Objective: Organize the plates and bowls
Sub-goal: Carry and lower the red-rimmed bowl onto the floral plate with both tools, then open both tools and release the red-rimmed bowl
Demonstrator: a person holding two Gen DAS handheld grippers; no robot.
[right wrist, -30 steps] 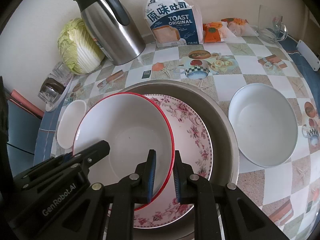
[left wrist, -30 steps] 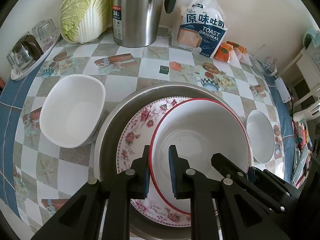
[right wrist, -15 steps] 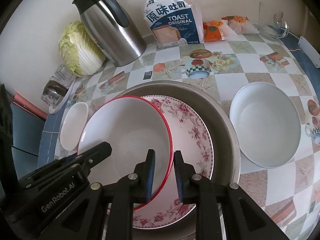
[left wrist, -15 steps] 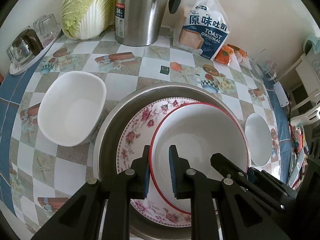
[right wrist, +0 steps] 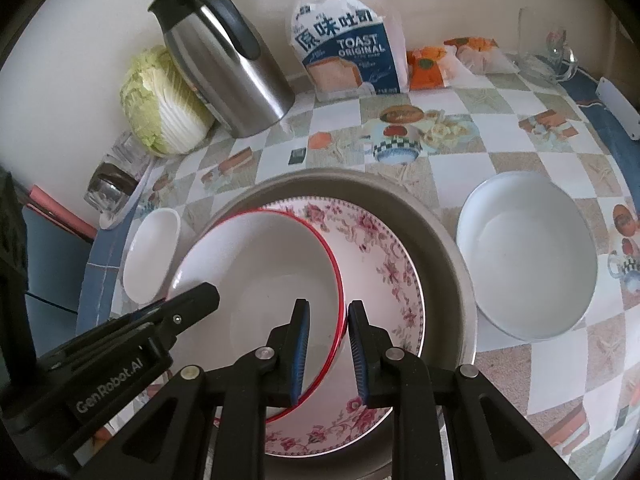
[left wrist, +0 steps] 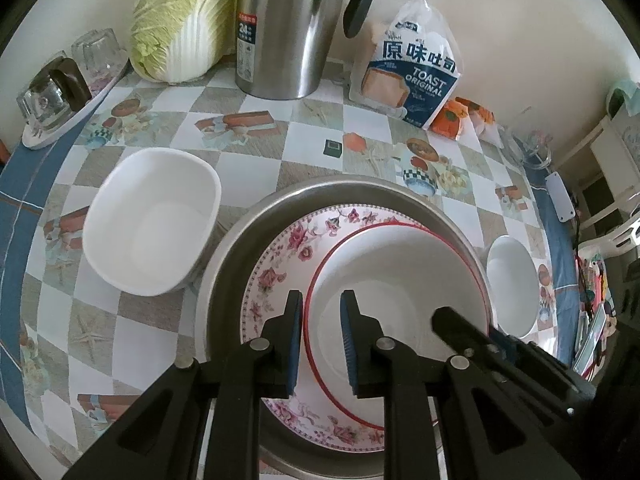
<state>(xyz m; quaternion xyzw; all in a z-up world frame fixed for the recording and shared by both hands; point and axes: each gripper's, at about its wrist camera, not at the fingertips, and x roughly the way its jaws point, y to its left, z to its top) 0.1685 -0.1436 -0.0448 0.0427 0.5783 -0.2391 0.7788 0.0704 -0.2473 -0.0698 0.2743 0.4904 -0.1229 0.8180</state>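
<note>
The red-rimmed bowl (left wrist: 400,280) is white, glossy and deep. It sits off-centre on the floral plate (left wrist: 272,280), inside the steel basin (left wrist: 224,280) at the near middle. I judge it stiff, slick and chippable, so I'd take it by the rim on opposite sides. The left gripper (left wrist: 320,308) straddles its left rim and the right gripper (right wrist: 328,320) its right rim, both with jaws narrow. I cannot tell whether the pads actually bite.

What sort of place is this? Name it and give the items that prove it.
Most likely a home kitchen or dining table. A patterned tablecloth carries everyday food and drink things: a steel thermos jug, a bag of sliced toast bread and a napa cabbage against the wall.
</note>
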